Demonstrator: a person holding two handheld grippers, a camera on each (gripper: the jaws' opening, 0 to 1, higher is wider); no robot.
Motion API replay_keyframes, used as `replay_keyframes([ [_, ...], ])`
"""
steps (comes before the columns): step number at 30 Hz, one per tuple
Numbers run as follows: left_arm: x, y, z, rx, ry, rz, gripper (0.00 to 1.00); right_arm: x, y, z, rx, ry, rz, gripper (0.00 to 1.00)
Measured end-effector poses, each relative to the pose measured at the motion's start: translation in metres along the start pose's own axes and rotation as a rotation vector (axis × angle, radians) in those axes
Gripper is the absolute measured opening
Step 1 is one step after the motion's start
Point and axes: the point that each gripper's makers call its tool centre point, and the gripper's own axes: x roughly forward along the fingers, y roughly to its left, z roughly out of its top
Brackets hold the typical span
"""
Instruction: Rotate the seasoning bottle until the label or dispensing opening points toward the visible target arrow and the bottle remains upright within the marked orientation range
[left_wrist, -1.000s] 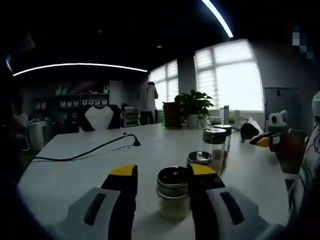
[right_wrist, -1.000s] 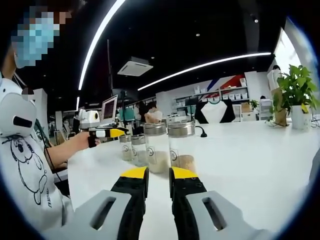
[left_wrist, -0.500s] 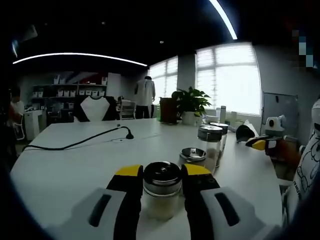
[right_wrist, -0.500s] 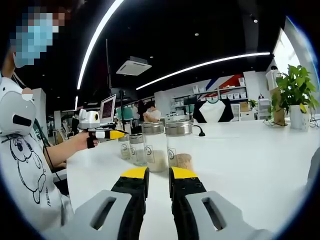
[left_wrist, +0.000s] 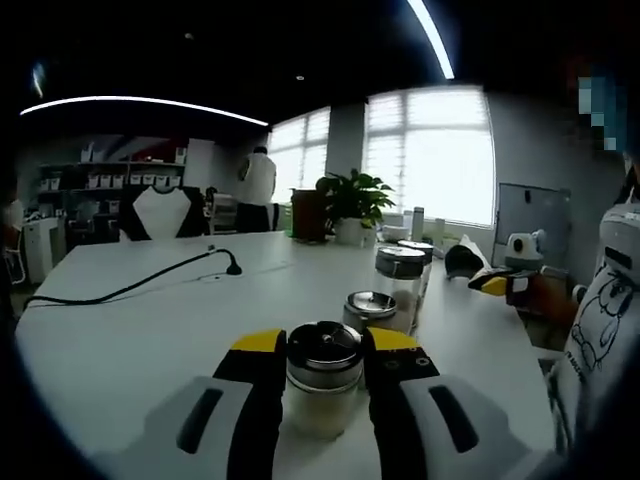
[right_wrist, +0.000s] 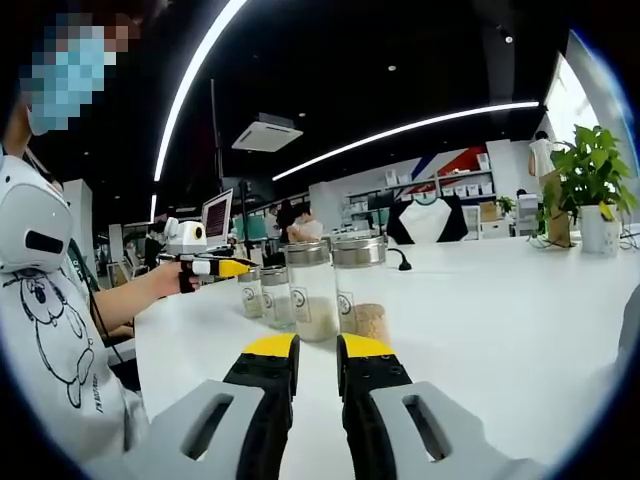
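Observation:
In the left gripper view a short glass seasoning bottle (left_wrist: 322, 378) with a shiny metal lid and pale powder stands upright on the white table (left_wrist: 150, 330). My left gripper (left_wrist: 322, 345) is shut on it, one yellow-tipped jaw against each side. In the right gripper view the same left gripper (right_wrist: 215, 267) appears far off, in a person's hand, at the small end bottle (right_wrist: 250, 294) of a row. My right gripper (right_wrist: 317, 348) hovers low over the table (right_wrist: 500, 330), shut with nothing in it, short of a tall jar (right_wrist: 361, 290).
Three more lidded jars (left_wrist: 371, 309) (left_wrist: 399, 276) (left_wrist: 421, 256) trail away behind the held bottle. The right gripper (left_wrist: 497, 284) is at the table's right side. A black cable (left_wrist: 130, 287) crosses the left half. A potted plant (left_wrist: 352, 205) stands at the far end.
The left jaws have closed in around the seasoning bottle, which now sits centred between them, and the view has swung slightly. The right gripper has stayed where it was.

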Motion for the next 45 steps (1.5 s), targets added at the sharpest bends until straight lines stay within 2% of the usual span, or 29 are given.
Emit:
replay_keyframes([
  [5, 0.003, -0.003, 0.0, 0.025, 0.039, -0.075, 0.32, -0.001, 0.001, 0.002, 0.0, -0.006, 0.003, 0.12],
  [16, 0.004, -0.008, -0.002, 0.052, 0.059, -0.257, 0.32, 0.0, 0.003, 0.0, -0.002, 0.001, 0.011, 0.12],
  [22, 0.004, -0.01, -0.003, 0.075, 0.078, -0.318, 0.32, 0.001, 0.005, 0.0, -0.002, 0.0, 0.017, 0.12],
  [24, 0.004, -0.009, -0.004, 0.057, 0.08, -0.329, 0.32, 0.001, 0.006, 0.001, -0.006, 0.0, 0.024, 0.12],
  [28, 0.004, -0.011, -0.005, 0.067, 0.085, -0.32, 0.33, 0.001, 0.007, 0.002, -0.011, -0.003, 0.026, 0.12],
  [30, 0.004, -0.01, -0.005, 0.054, 0.087, -0.301, 0.37, 0.0, 0.006, 0.003, -0.014, -0.003, 0.024, 0.12],
  [32, 0.004, -0.009, 0.001, 0.009, 0.05, -0.27, 0.47, 0.0, 0.005, 0.004, -0.013, -0.006, 0.021, 0.12],
  [33, 0.003, -0.01, 0.006, -0.013, 0.018, -0.263, 0.48, 0.0, 0.005, 0.004, -0.011, -0.007, 0.02, 0.12],
  [34, 0.001, -0.011, 0.007, -0.01, 0.014, -0.261, 0.46, 0.0, 0.004, 0.004, -0.011, -0.007, 0.019, 0.12],
  [36, 0.001, -0.01, 0.009, 0.01, 0.012, -0.211, 0.45, 0.0, 0.004, 0.003, -0.011, -0.004, 0.019, 0.12],
  [39, 0.003, -0.004, -0.001, 0.116, 0.073, -0.13, 0.46, 0.001, 0.005, 0.003, -0.013, -0.001, 0.022, 0.12],
  [40, 0.004, -0.004, -0.001, 0.125, 0.077, -0.117, 0.46, 0.002, 0.005, 0.003, -0.014, -0.002, 0.022, 0.12],
  [42, 0.005, -0.008, -0.001, 0.117, 0.071, -0.116, 0.46, 0.002, 0.005, 0.004, -0.014, -0.005, 0.021, 0.12],
  [45, 0.007, -0.009, 0.003, 0.074, 0.028, -0.086, 0.44, 0.002, 0.003, 0.005, -0.011, -0.01, 0.012, 0.12],
])
